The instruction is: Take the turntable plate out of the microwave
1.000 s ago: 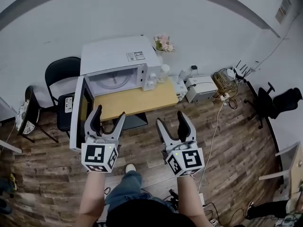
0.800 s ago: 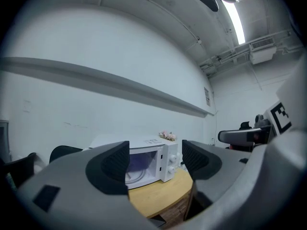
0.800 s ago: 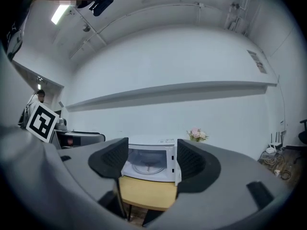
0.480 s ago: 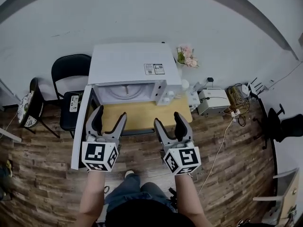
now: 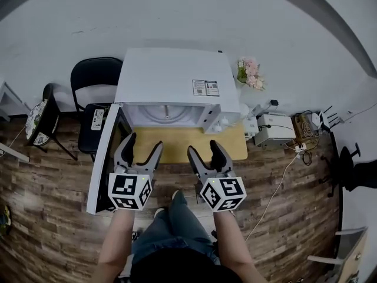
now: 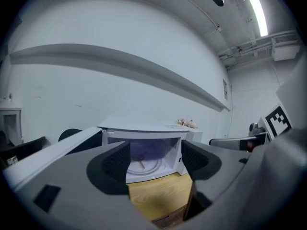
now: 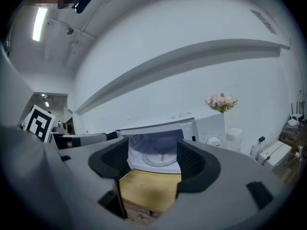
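A white microwave stands on a wooden table with its door swung open to the left. Inside lies the round glass turntable plate, also visible as the plate in the left gripper view and the plate in the right gripper view. My left gripper and right gripper hover side by side over the table's front edge, short of the cavity. Both are open and hold nothing.
A black chair stands left of the microwave, behind the open door. Pink flowers and small white bottles sit at the microwave's right. A white box and cables lie on the wooden floor at right.
The view has closed in on the microwave, which now looms larger and more central. Both open grippers have come forward to the table's front edge, staying side by side.
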{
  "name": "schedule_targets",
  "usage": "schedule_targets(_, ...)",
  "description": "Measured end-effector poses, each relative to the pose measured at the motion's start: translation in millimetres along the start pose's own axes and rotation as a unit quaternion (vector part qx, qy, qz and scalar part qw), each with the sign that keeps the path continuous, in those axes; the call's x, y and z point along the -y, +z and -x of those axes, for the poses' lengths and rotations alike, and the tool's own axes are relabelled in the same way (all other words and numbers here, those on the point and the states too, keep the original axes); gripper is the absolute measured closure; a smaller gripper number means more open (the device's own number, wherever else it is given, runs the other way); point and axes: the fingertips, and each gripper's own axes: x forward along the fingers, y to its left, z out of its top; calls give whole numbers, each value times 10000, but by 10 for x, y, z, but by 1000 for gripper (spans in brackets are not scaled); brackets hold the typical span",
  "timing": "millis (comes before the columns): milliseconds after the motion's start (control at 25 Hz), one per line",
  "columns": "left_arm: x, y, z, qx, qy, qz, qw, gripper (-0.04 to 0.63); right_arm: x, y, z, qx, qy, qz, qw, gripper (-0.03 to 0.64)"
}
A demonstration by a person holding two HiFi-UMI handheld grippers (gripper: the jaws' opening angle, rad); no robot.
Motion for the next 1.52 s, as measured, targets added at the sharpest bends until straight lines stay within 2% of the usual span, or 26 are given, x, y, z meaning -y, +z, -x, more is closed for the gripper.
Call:
schedule_targets(160, -26, -236, -230, -247, 41, 317, 9992, 259, 123, -179, -262, -282, 154, -324, 9990, 287)
schedule_targets(280, -87, -428, -448, -405, 39, 896, 9951, 259, 197, -296, -468, -483, 284, -412, 9976, 288)
schedule_targets(400, -180, -635, -629, -581, 93, 1552, 9861, 259, 252, -392, -646, -620, 361, -423, 9965, 295)
schedule_targets(480, -244, -735, -728, -669, 172, 1836, 9806, 259, 327, -463, -764, -717, 332, -608, 9950, 307)
schedule_targets(560, -288, -839, -821, -772, 243, 2047, 9755, 259, 411, -548, -856, -842, 282, -833, 9926, 375)
schedule_targets(640, -336, -965, -904, -866, 342, 2352, 9675, 264, 452, -635, -924, -988, 337, -911, 9904, 387)
schedule_targets(840, -493, -1211, -1070, -774, 593, 3473, 9327, 273, 503, -762, -1106, -1209, 588, -1092, 9849, 377)
schedule_targets(960, -560, -1318, -1149, -746, 721, 3778, 9200, 282, 538, -795, -1188, -1277, 684, -1234, 9817, 368)
schedule_targets(1080, -595, -1383, -1272, -710, 672, 4051, 9090, 289, 548, -808, -1260, -1329, 749, -1328, 9793, 368)
schedule_targets(1160, -611, -1446, -1349, -750, 577, 4282, 8987, 290, 531, -827, -1274, -1386, 796, -1351, 9779, 368)
schedule_targets(1240, -624, -1520, -1429, -784, 424, 4638, 8814, 290, 520, -849, -1276, -1430, 828, -1363, 9768, 368)
schedule_targets(1400, -704, -1569, -1539, -482, 137, 5477, 8352, 291, 567, -925, -1282, -1498, 686, -1363, 9769, 373)
schedule_targets(1440, -731, -1557, -1554, -387, 78, 5616, 8265, 294, 579, -935, -1291, -1500, 634, -1355, 9773, 374)
schedule_targets(1520, -773, -1551, -1582, -298, 25, 5767, 8164, 295, 590, -928, -1312, -1472, 561, -1329, 9785, 374)
